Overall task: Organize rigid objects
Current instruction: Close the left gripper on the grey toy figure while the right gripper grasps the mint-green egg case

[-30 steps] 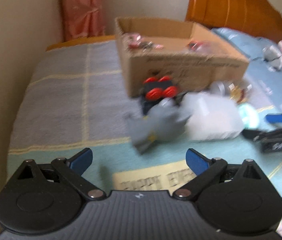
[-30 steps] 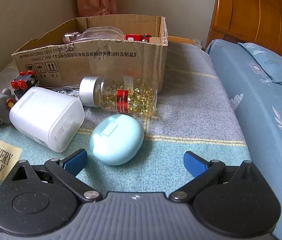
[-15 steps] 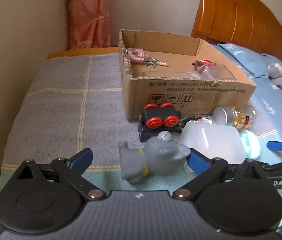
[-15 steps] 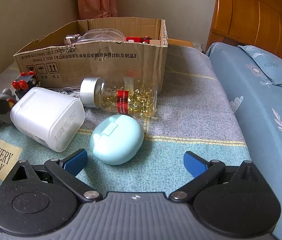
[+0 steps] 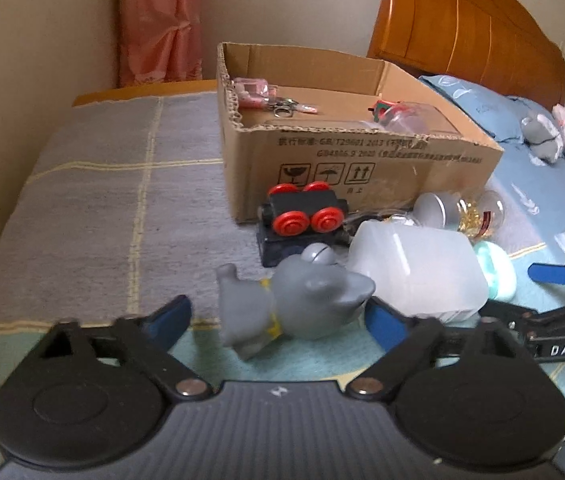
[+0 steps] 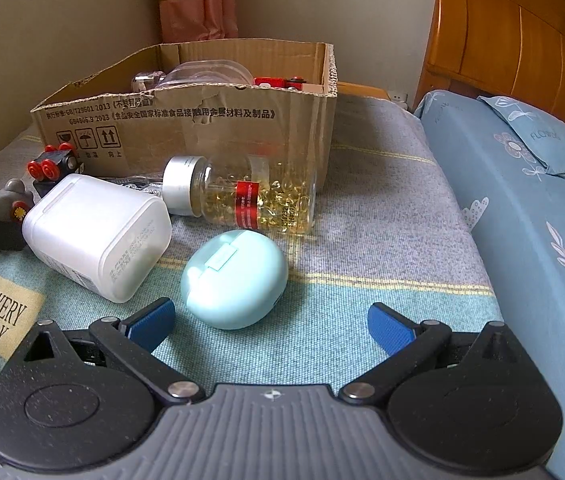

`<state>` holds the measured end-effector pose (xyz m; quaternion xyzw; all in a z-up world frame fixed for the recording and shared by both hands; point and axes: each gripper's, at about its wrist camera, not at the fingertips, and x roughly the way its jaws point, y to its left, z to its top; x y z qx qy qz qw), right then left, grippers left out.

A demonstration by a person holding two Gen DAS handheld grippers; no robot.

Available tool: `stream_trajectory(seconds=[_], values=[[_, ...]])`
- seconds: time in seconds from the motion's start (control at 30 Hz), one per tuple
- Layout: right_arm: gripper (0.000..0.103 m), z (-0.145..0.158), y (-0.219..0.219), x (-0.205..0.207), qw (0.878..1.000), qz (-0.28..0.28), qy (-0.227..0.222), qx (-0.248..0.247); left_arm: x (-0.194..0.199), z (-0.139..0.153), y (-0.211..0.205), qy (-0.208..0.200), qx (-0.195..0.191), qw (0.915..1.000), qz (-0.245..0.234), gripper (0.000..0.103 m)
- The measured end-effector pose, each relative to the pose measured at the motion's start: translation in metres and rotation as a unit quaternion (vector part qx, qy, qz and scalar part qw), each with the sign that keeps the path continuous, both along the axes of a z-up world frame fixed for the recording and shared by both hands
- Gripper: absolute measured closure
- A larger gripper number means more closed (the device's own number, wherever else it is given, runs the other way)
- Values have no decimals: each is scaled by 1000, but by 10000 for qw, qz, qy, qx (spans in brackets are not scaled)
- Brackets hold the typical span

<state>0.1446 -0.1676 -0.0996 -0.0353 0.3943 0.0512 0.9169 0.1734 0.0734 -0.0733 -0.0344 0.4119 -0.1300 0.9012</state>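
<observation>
A grey elephant toy [image 5: 294, 308] lies on the bed blanket between the blue pads of my left gripper [image 5: 278, 320]. Its jaws are closing; the left pad still stands clear of the toy. Behind it are a black toy train with red wheels [image 5: 302, 208], a white plastic container [image 5: 414, 268] and the open cardboard box [image 5: 362, 168] holding small items. My right gripper [image 6: 272, 324] is open just behind a mint oval case [image 6: 234, 280]. A capsule bottle [image 6: 250, 196] lies on its side in front of the box [image 6: 186, 132].
A wall runs along the left of the bed. The wooden headboard [image 6: 522, 48] and a blue quilt [image 6: 522, 208] lie to the right. A grey soft toy [image 5: 538, 136] rests on the quilt. A curtain [image 5: 158, 24] hangs behind the box.
My left gripper came in around the grey elephant, and its jaws have narrowed toward it. The right gripper and the objects before it have not moved.
</observation>
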Motion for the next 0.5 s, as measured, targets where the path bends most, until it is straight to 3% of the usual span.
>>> stream_trajectory(seconds=[0.07,0.1,0.37,0.5], values=[[0,0,0,0,10000,1,0,-1,1,-2,4,68,-352,9994,-21,34],[0,0,0,0,10000,3,1,-4,0,-2,5,72,-434,9990,5,34],[0,1,3,3,9997,236,17,-24,-12,4,13,-58,277,9996,-47,34],[0,2,8,10,9987,503,2,-42,-15,2,21,-16,194,9998,-8,32]])
